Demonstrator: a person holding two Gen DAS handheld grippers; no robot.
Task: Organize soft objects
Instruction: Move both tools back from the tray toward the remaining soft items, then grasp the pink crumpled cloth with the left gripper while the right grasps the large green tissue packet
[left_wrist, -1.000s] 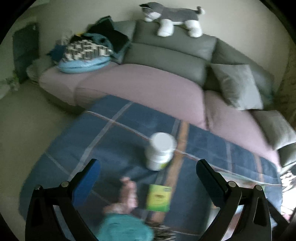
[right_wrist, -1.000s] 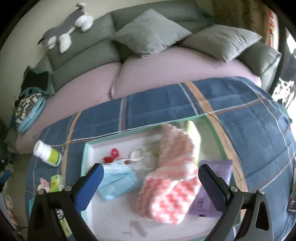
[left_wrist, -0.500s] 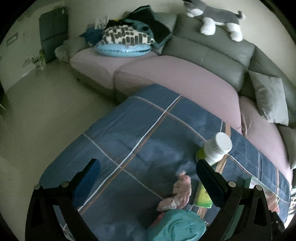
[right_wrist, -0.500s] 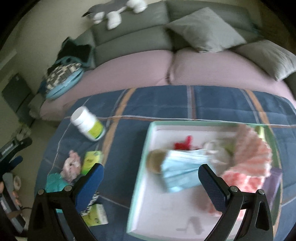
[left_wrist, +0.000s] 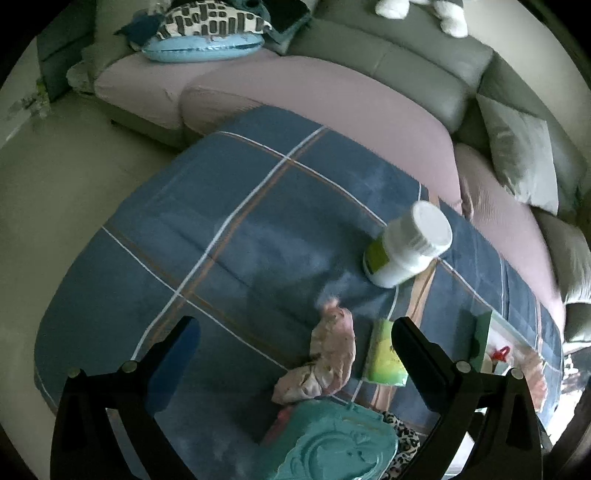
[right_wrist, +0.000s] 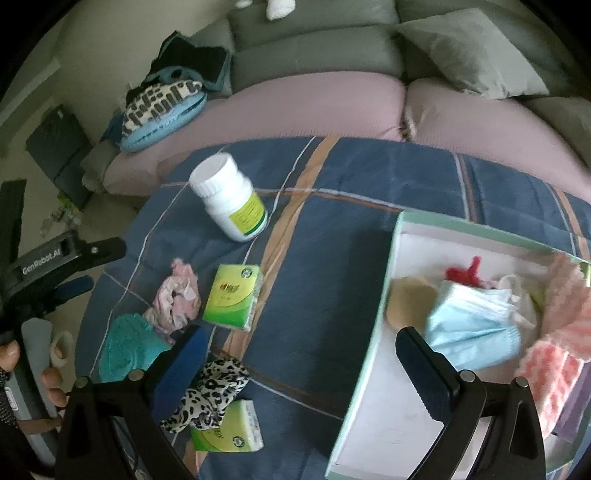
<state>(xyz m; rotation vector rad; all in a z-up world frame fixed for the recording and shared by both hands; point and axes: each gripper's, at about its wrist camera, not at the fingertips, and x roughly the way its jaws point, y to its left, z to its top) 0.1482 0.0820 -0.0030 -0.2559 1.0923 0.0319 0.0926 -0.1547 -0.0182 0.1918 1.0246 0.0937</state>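
A crumpled pink cloth (left_wrist: 327, 354) (right_wrist: 177, 299) lies on the blue plaid blanket (left_wrist: 229, 236), with a teal soft piece (left_wrist: 332, 443) (right_wrist: 127, 345) and a leopard-print fabric (right_wrist: 207, 395) just nearer. My left gripper (left_wrist: 295, 350) hovers open over the blanket, the pink cloth between its fingers in the view. My right gripper (right_wrist: 299, 354) is open above the blanket, between the leopard fabric and a mint-rimmed tray (right_wrist: 369, 350). The tray holds a blue face mask (right_wrist: 472, 325), pink-white knit cloth (right_wrist: 554, 350), a beige pad and a red item.
A white pill bottle (right_wrist: 229, 195) (left_wrist: 410, 247) lies on its side. Two green tissue packs (right_wrist: 232, 295) (right_wrist: 229, 432) sit on the blanket. Behind runs a sofa with mauve seats (left_wrist: 332, 99), grey cushions (right_wrist: 469, 48) and a patterned pillow pile (right_wrist: 162, 107). Bare floor lies left.
Both cameras swung left: the tray slid to the right edge of the right view, the loose soft items came in. The left view dropped closer to the pink cloth.
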